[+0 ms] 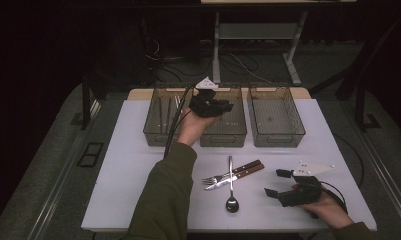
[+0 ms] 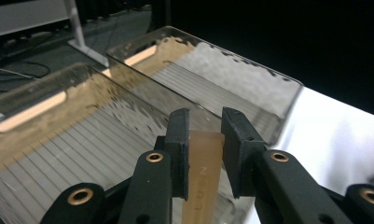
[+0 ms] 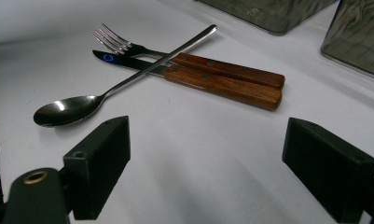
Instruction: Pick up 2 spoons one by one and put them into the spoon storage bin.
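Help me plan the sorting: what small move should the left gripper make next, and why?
Probably lower a little and open. The left gripper pinches a pale wooden handle over the middle bin, so release would likely drop it inside. The fork, knife and spoon wait on the table.

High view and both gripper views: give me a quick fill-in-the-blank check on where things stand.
1. The left gripper is shut on a pale ____ handle.
2. The right gripper has its jaws ____.
3. The spoon lies across the fork and the ____.
4. ____ clear bins stand on the table.

Missing: wooden; open; knife; three
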`<state>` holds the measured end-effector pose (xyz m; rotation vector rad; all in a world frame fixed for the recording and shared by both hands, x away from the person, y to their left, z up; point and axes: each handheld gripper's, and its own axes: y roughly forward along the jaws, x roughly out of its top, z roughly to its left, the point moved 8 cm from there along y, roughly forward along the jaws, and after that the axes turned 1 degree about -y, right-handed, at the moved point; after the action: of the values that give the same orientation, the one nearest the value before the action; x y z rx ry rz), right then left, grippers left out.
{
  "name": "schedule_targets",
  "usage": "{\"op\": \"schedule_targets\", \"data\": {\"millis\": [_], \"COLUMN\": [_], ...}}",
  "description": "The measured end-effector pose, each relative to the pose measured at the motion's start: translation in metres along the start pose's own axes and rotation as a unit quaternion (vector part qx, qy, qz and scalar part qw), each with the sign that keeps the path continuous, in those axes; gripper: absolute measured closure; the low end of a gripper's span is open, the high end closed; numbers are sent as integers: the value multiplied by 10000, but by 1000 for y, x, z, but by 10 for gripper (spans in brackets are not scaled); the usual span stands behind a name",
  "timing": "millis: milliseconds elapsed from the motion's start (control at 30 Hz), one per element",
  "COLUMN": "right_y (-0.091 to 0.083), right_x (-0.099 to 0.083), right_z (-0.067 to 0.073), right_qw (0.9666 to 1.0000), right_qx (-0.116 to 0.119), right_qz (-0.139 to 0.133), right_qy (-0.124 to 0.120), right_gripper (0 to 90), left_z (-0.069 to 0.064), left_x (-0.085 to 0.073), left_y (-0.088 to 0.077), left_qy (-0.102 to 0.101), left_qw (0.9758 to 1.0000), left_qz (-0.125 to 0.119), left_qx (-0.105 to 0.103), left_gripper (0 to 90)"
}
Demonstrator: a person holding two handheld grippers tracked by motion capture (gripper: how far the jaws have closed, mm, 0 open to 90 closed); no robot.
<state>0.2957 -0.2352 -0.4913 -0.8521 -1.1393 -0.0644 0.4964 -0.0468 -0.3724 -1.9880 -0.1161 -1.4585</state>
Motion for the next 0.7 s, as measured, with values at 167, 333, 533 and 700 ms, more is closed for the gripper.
{"op": "schedule_targets", "data": {"millis": [167,333,533,700], "right_y": [0,-2,-1,-1], "right_x": [0,1,1,1], "right_z": [1,1,1,1], "right_qw": [10000,10000,10000,10000], "right_qx": [26,41,47,38], "right_qz": [-17,-48,-51,-38], "right_qy": [-10,-1,-12,-20], "right_gripper": [150,150,150,150], "left_z": [7,13,20,22], "left_x": [8,3,-17,-25], "left_y": [15,30,44,47], "left_qy": [-89,-194,-126,-29], "left_qw": [9999,9997,9982,9962], "left_qz": [-44,33,460,636], "left_qx": [104,168,365,599], "left_gripper": [721,720,713,563]}}
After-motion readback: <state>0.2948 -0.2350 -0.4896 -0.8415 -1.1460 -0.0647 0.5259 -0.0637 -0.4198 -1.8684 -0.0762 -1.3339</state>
